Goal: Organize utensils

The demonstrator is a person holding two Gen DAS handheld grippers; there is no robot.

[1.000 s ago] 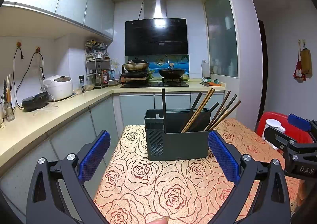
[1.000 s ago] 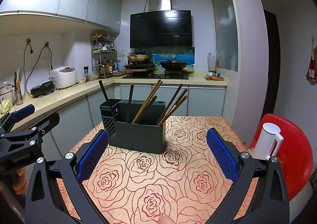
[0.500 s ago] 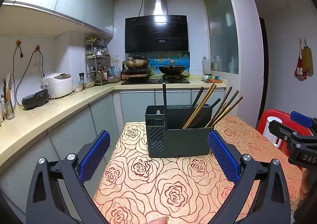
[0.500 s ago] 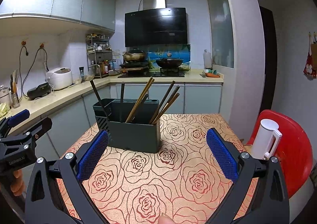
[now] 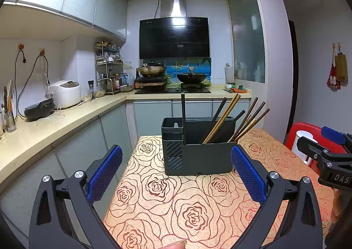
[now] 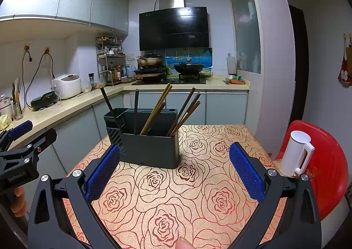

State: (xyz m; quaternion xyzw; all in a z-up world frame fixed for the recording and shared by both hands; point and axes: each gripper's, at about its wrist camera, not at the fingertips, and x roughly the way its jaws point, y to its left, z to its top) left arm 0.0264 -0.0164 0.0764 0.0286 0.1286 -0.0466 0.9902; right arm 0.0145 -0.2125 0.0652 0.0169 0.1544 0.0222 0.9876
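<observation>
Left wrist view
Left gripper: released, jaws spread wide, nothing between them, held above the table.
Holder: dark box upright on the rose-patterned cloth, ahead of the gripper, long side across the view.
Chopsticks: stand inside the holder, tips down, long axes leaning up and to the right; one dark stick near-vertical at the divider.

Right wrist view
Right gripper: released, empty, level with the holder.
Chopsticks: fan out, most leaning right, one dark stick leaning left.
Loose utensils: none seen on the cloth.

Step in hand
Judgement: fits either sticks awaiting sorting between compartments or sorting finished; no move indicated.
</observation>
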